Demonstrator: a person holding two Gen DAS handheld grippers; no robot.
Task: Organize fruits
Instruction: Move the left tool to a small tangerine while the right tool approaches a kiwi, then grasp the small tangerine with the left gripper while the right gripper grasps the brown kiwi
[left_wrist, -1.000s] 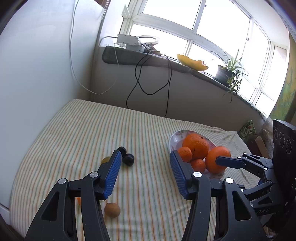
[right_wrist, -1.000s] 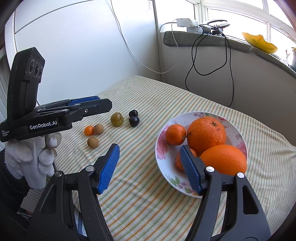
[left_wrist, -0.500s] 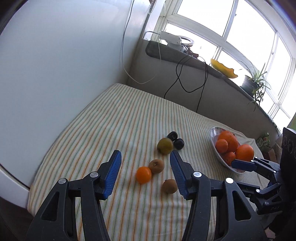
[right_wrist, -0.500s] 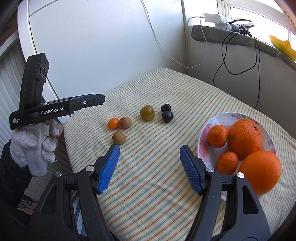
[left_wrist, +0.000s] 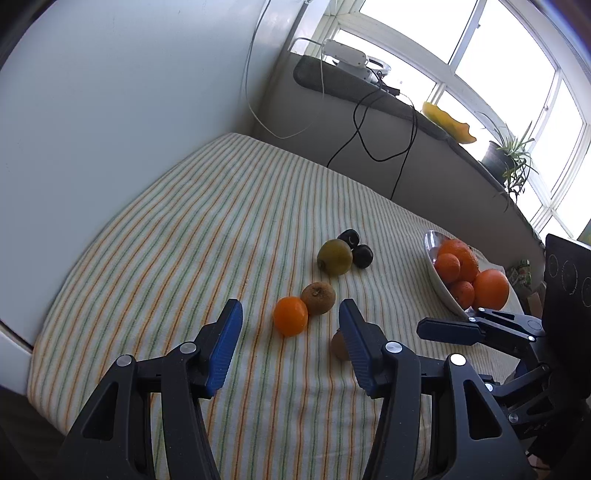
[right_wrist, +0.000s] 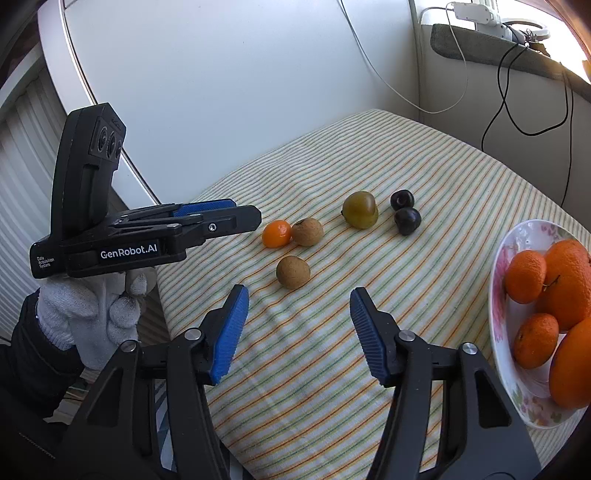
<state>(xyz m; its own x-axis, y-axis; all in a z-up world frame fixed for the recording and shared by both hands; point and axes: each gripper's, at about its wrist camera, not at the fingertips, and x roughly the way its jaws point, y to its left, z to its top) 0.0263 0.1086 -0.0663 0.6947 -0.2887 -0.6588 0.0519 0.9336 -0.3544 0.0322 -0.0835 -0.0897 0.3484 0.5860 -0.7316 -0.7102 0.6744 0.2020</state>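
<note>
Approach phase, nothing picked yet; left gripper stands part open and empty over the striped cloth, small mandarin just ahead between its blue pads at roughly 12 o'clock, touching a brown kiwi-like fruit at its 1 o'clock; second brown fruit is half hidden behind the right-hand pad.

Right gripper has its jaws closing with nothing between them; the nearer brown fruit sits at its 12 o'clock, well short of the pads.

Green fruit and two dark plums lie further out toward 1 o'clock; bowl at 3 o'clock already holds oranges and mandarins (citrus sorted there, seemingly).

Judged next: left drops onto the loose mandarin, straddles it without nudging the touching brown fruit, closes gently; round fruit on soft cloth may roll; then carry to the bowl.
</note>
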